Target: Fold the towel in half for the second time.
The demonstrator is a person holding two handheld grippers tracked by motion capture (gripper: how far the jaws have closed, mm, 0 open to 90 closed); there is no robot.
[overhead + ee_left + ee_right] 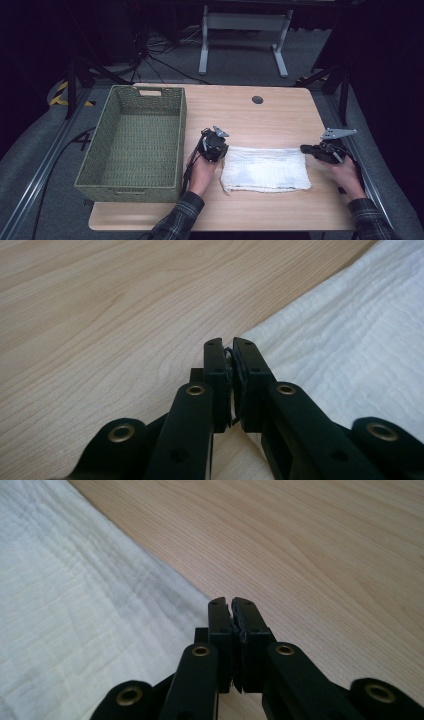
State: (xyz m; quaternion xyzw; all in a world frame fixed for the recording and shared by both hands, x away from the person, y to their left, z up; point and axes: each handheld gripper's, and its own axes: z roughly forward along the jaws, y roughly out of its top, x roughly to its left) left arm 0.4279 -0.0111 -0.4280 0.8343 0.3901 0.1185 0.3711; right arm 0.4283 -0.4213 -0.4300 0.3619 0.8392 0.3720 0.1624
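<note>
Here, the folded white towel (pixel 265 169) lies flat on the desk (pixel 250 115), at 3 o'clock of the basket (pixel 132 145). Left claw (pixel 216 146) at its 9 o'clock edge, right claw (pixel 306 149) at 3 o'clock; both closed, gripping nothing.

Bright, evenly lit tabletop; dark surroundings; soft focus.

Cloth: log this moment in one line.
cloth flat on table | left gripper shut, at left edge | right gripper shut, at right edge | basket left
</note>
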